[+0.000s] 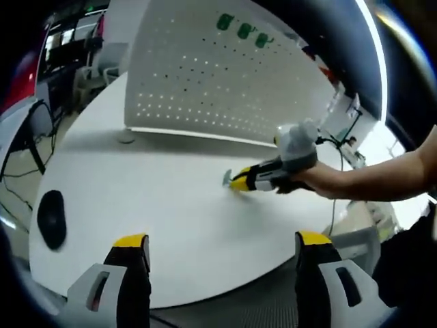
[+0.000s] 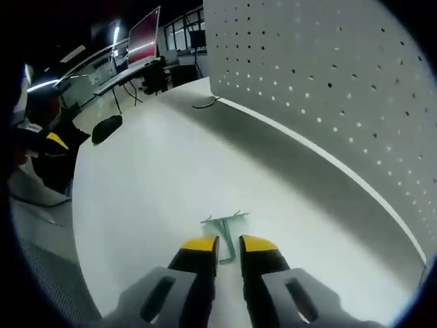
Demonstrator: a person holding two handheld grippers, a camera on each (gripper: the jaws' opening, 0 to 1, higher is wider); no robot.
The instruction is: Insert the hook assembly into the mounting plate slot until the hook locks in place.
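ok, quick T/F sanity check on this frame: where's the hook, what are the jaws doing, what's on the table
1. The right gripper has its jaws closed on the green hook assembly. True.
2. The hook is already seated in the perforated white panel. False: it lies low over the white table, apart from the panel.
3. The left gripper holds a second hook. False: its jaws stand wide apart with nothing between them.
4. A black mouse lies on the table near its edge. True.
5. Green hooks hang near the panel's top in the left gripper view. True.
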